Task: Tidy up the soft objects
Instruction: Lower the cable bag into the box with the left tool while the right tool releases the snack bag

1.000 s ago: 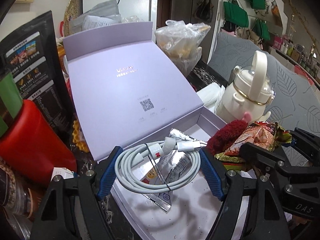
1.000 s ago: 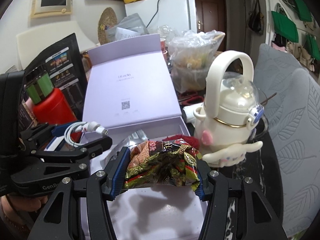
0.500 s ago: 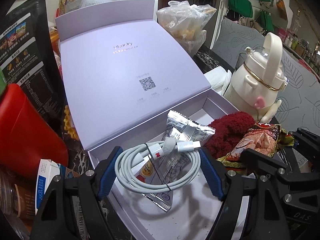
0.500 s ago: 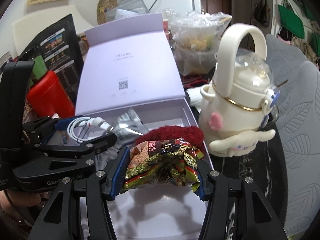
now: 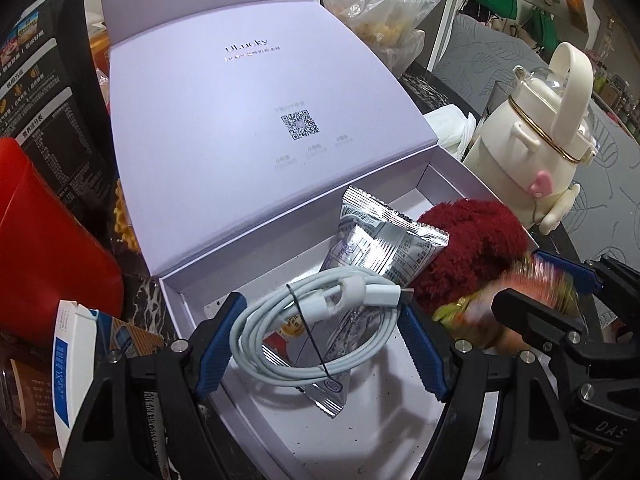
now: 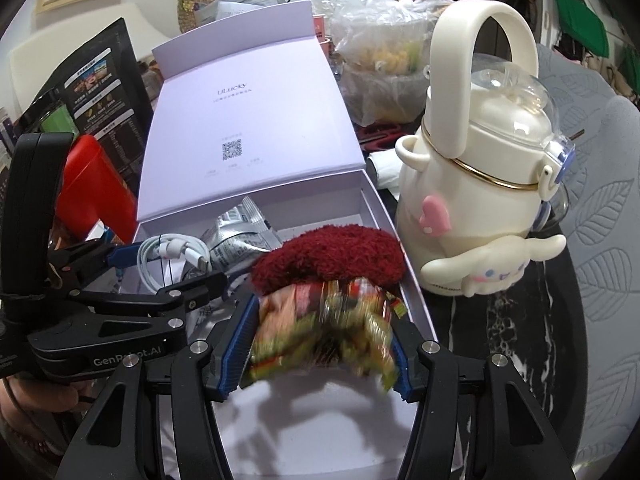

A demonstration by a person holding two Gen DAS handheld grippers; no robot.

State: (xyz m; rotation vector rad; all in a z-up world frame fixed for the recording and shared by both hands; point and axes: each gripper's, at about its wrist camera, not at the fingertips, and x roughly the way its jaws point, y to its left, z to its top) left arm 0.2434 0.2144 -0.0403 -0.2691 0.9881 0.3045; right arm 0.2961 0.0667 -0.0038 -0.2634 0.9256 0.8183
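My left gripper (image 5: 320,336) is shut on a coiled white cable (image 5: 316,328) and holds it over the near left of an open lilac box (image 5: 224,280). A silver snack packet (image 5: 384,244) and a dark red fluffy cloth (image 5: 472,244) lie in the box. My right gripper (image 6: 324,340) is shut on a crumpled colourful snack bag (image 6: 320,328), blurred, over the box's near right. The cloth (image 6: 332,256) sits just beyond it. The left gripper (image 6: 168,272) with the cable also shows in the right wrist view.
A cream kettle-shaped bottle (image 6: 472,200) stands right of the box. A red container (image 5: 44,240) and black pouch (image 5: 40,92) stand on the left. A clear bag of food (image 5: 384,16) sits behind the lid. A small white and blue carton (image 5: 76,364) is near left.
Both grippers have moved forward and down over the box with their loads. More of the box's inside shows. The snack bag is now blurred by motion.
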